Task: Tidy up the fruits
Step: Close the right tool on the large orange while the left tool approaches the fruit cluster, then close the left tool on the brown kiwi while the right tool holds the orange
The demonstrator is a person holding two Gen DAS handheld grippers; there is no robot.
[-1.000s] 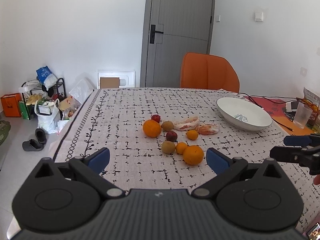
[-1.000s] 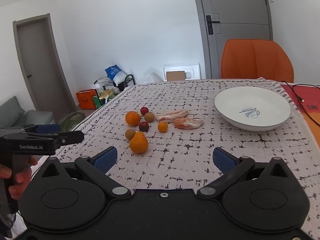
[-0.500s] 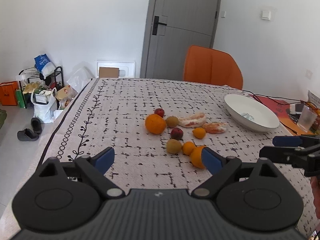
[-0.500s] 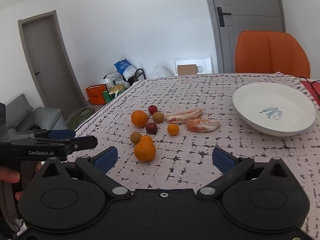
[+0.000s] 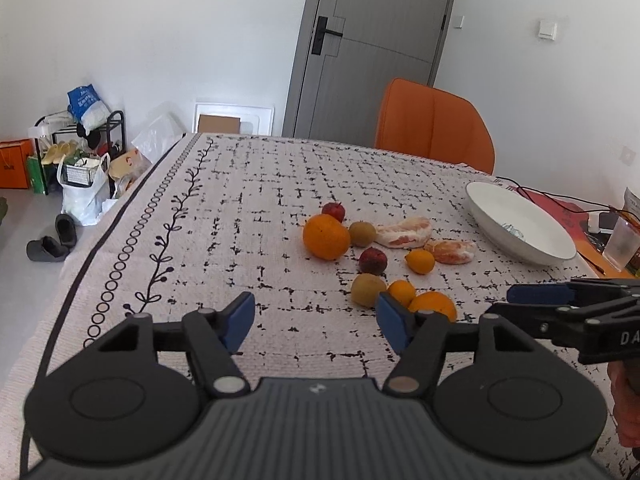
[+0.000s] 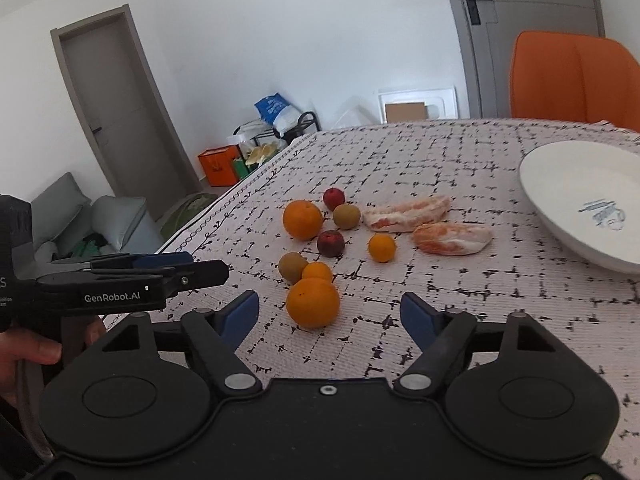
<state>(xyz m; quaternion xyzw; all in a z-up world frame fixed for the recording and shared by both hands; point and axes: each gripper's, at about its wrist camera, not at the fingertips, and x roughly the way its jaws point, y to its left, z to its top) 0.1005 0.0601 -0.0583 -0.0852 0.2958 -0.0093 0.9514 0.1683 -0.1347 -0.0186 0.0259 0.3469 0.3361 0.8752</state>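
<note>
Fruit lies loose on the patterned tablecloth (image 5: 240, 208): a big orange (image 5: 326, 237), a near orange (image 6: 313, 303), two small oranges (image 6: 382, 247), two kiwis (image 6: 346, 216), two dark red fruits (image 6: 331, 243) and two peeled pomelo pieces (image 6: 452, 239). A white bowl (image 6: 576, 184) stands at the right and holds no fruit. My left gripper (image 5: 316, 322) is open and empty, left of the near orange (image 5: 434, 305). My right gripper (image 6: 330, 314) is open and empty, with the near orange between and just beyond its fingertips.
An orange chair (image 5: 434, 124) stands at the table's far side before a grey door (image 5: 372, 44). A clear cup (image 5: 622, 242), cables and red items sit at the right edge. Bags, a rack and slippers (image 5: 52, 240) are on the floor at left.
Both grippers have moved forward and down toward the fruit; the near orange now sits between the right gripper's fingertips. Both have narrowed a little but stay open.
</note>
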